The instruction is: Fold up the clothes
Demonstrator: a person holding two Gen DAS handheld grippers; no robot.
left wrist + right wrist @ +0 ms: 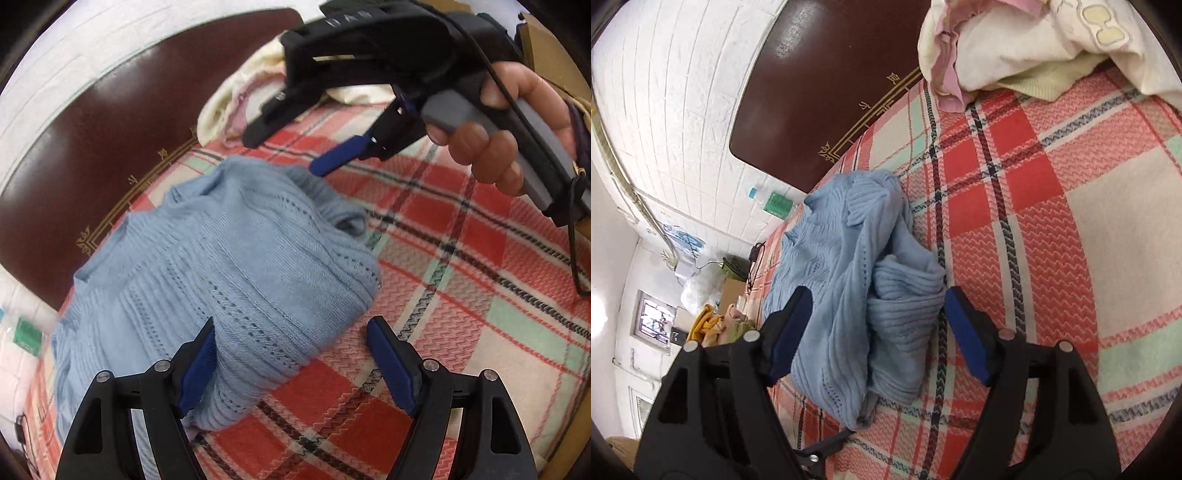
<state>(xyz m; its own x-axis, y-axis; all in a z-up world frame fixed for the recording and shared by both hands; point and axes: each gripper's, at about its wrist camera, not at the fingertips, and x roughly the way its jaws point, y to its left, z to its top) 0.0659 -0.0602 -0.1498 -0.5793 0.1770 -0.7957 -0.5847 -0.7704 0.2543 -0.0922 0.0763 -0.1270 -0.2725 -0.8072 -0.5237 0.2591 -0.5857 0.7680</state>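
The left gripper, black with blue pads, is seen released, its jaws spread wide over the near edge of a crumpled light-blue knitted sweater; the left pad is pressed against the knit while the right pad is held clear of it, above the bedcover. The right gripper is likewise shown spread apart, its two blue pads set on either side of a bunched, ribbed fold of the same sweater, with nothing clamped between them. In the left wrist view, the right gripper is seen from the side, hovering just beyond the far end of the sweater, gripped by a bare hand around its grey handle.

The sweater is laid in a loose heap on a bed covered by a red, cream and mint plaid blanket, close to the bed's edge. Beyond the sweater, a glossy dark-brown headboard with gold trim is seen rising from the bed against a white brick wall. Farther from the sweater, a pile of cream and pink garments is left on the blanket near the headboard. Past the sweater's other side, a cluttered corner with a yellow cloth is visible off the bed.
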